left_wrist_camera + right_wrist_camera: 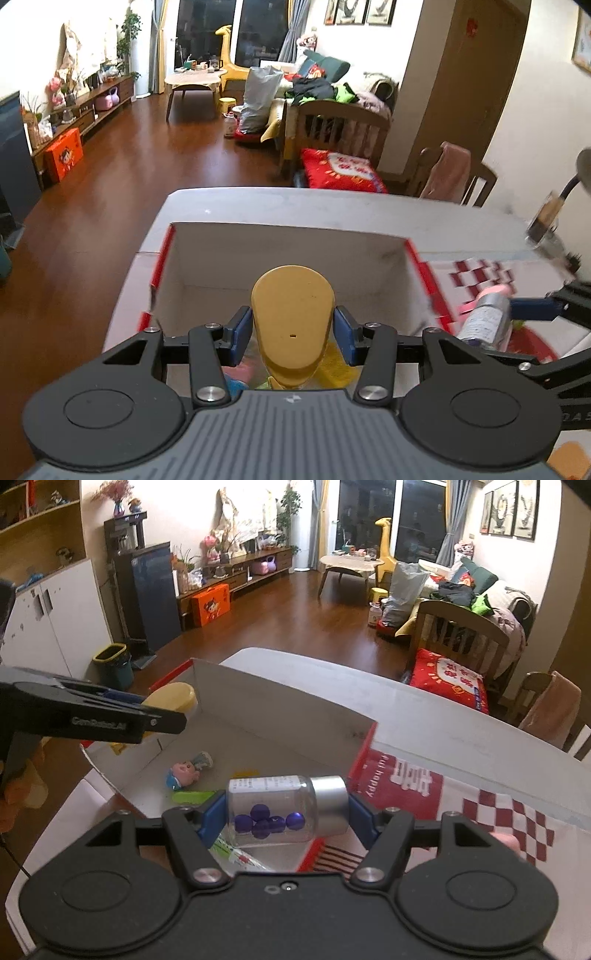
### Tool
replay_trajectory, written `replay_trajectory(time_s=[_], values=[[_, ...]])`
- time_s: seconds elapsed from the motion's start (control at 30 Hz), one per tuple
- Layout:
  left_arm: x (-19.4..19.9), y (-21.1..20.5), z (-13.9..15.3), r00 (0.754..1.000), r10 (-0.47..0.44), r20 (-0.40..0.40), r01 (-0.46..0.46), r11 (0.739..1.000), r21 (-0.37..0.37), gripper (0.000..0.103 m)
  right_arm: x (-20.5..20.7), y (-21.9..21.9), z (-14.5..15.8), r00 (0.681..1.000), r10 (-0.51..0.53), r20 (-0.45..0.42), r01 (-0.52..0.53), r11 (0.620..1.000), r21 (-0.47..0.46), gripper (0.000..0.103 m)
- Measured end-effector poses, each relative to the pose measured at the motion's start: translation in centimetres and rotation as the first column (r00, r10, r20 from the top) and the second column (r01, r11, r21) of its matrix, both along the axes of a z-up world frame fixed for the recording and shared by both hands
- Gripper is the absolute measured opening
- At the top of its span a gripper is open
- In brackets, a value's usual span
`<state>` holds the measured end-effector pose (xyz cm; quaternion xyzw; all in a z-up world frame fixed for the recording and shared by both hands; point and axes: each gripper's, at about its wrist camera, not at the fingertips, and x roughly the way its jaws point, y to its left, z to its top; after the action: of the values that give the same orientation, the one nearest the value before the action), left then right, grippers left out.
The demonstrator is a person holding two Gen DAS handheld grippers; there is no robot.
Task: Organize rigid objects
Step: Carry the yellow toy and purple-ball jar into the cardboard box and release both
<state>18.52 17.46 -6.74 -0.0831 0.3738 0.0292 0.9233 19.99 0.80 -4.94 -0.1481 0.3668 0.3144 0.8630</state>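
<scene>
My left gripper (293, 328) is shut on a yellow-lidded container (293, 317), held above the open cardboard box (288, 254). In the right wrist view that same yellow-lidded container (173, 699) and the left gripper (147, 712) hang over the box's far left corner. My right gripper (286, 812) is shut on a clear bottle (273, 805) with a silver cap and several blue balls inside, lying sideways over the box's near right edge. The bottle (484, 321) shows blurred at the right of the left wrist view.
The box (280, 698) rests on a white table (443, 716). Inside it lie a small doll figure (184, 770), a green piece (192, 796) and a printed packet (243, 860). A red-and-white checked flap (491, 812) lies to the right. Chairs stand beyond the table.
</scene>
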Motion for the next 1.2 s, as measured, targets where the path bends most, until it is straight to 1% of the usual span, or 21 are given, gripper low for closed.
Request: replay_trajectory(time_s=[0.13, 0.33, 0.43, 0.57, 0.67, 0.9, 1.1, 1.2], values=[[1.6, 1.1, -1.5, 1.000, -0.008, -0.025, 0.009, 1.000, 0.024, 0.047, 0.9, 1.9, -1.4, 1.000, 0.013, -0.011, -0.014, 1.000, -0.024, 0.068], [4.0, 1.2, -3.4, 0.998, -0.038, -0.057, 0.042, 0.996, 0.073, 0.047, 2.4, 4.3, -3.3, 1.000, 0.027, -0.012, -0.028, 0.998, -0.062, 0.068], [5.1, 1.1, -4.0, 0.997, -0.050, -0.064, 0.055, 0.995, 0.079, 0.047, 3.3, 5.0, -4.3, 0.999, 0.035, -0.009, -0.035, 0.996, -0.080, 0.068], [6.7, 0.7, -4.7, 0.994, -0.069, -0.081, 0.076, 0.993, 0.090, 0.047, 4.2, 5.8, -5.4, 0.999, 0.041, -0.027, -0.044, 0.993, -0.110, 0.068], [7.9, 0.5, -5.1, 0.991, -0.087, -0.104, 0.096, 0.991, 0.090, 0.047, 4.4, 6.3, -5.9, 0.997, 0.055, -0.047, -0.061, 0.991, -0.119, 0.068], [10.2, 0.4, -6.5, 0.979, -0.092, -0.180, 0.109, 0.991, 0.084, 0.047, 4.2, 7.4, -6.6, 0.992, 0.093, -0.082, -0.104, 0.984, -0.143, 0.068], [11.6, 0.3, -7.8, 0.959, -0.103, -0.263, 0.130, 0.987, 0.089, 0.047, 4.5, 7.9, -7.2, 0.989, 0.102, -0.104, -0.119, 0.979, -0.167, 0.068], [11.9, 0.4, -8.2, 0.949, -0.115, -0.294, 0.140, 0.988, 0.068, 0.047, 4.6, 8.1, -7.6, 0.988, 0.107, -0.112, -0.127, 0.974, -0.188, 0.068]])
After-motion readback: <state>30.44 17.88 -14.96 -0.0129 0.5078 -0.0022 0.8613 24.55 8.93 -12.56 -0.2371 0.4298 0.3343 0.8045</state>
